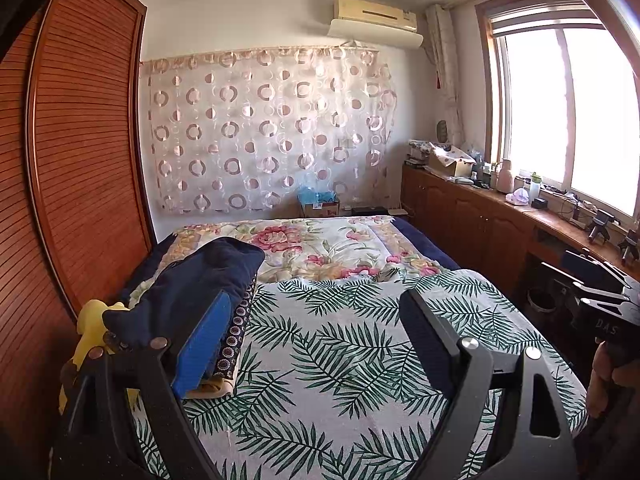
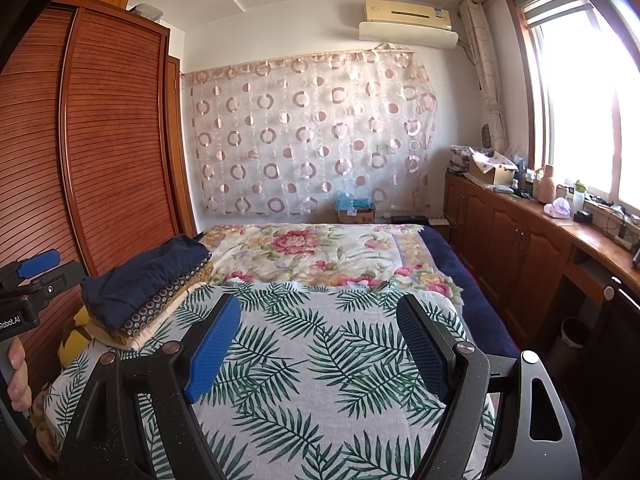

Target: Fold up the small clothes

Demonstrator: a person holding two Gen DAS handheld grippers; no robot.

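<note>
right wrist view shows your right gripper [image 2: 316,344] spread wide over the leaf-print sheet [image 2: 304,392] with nothing between its pads. left wrist view shows your left gripper [image 1: 316,328] just as wide and empty. the small clothes sit in a folded stack [image 2: 144,296] at the left edge of the bed, navy piece on top, beside the wardrobe [image 2: 112,136]. the stack lies just beyond your left tool's blue pad [image 1: 204,344], so a careless sweep that way could topple it off the edge. a yellow garment [image 1: 90,332] beside the pile could snag too.
</note>
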